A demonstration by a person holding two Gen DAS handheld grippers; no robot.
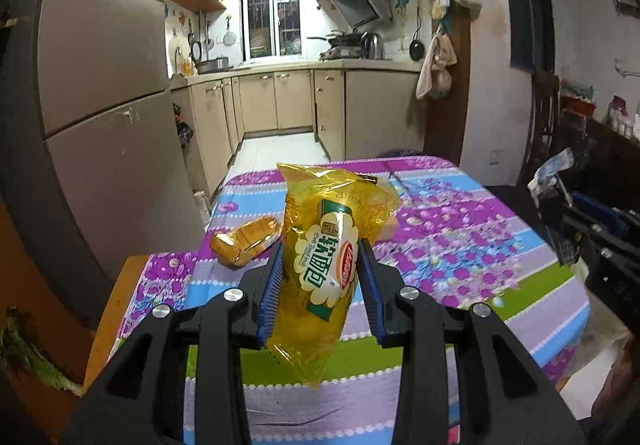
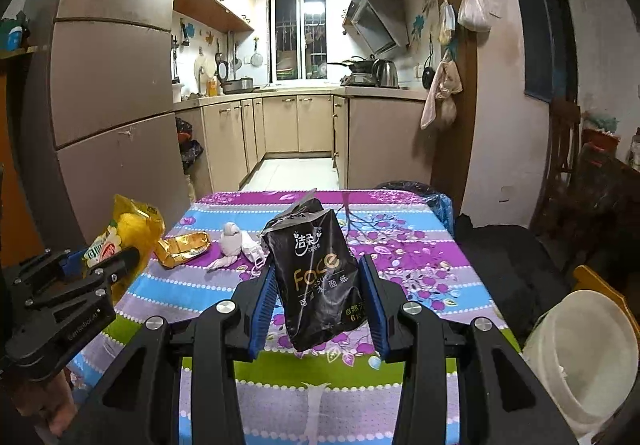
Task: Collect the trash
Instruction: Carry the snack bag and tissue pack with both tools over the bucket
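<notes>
My left gripper [image 1: 322, 249] is shut on a yellow bread wrapper [image 1: 332, 245], held upright above the flowered tablecloth [image 1: 460, 245]. The same gripper [image 2: 120, 257] and yellow wrapper [image 2: 128, 229] show at the left of the right wrist view. My right gripper [image 2: 318, 269] is shut on a black tissue pack [image 2: 316, 277], lifted over the table. On the cloth lie a gold wrapper [image 1: 244, 241] [image 2: 182, 247] and crumpled white tissues [image 2: 238, 245].
A white plastic bucket [image 2: 580, 357] stands low at the right, beside the table. A bin with a blue-black bag [image 2: 424, 197] sits past the table's far right corner. A brown fridge [image 2: 112, 93] rises at the left. The kitchen floor lies beyond.
</notes>
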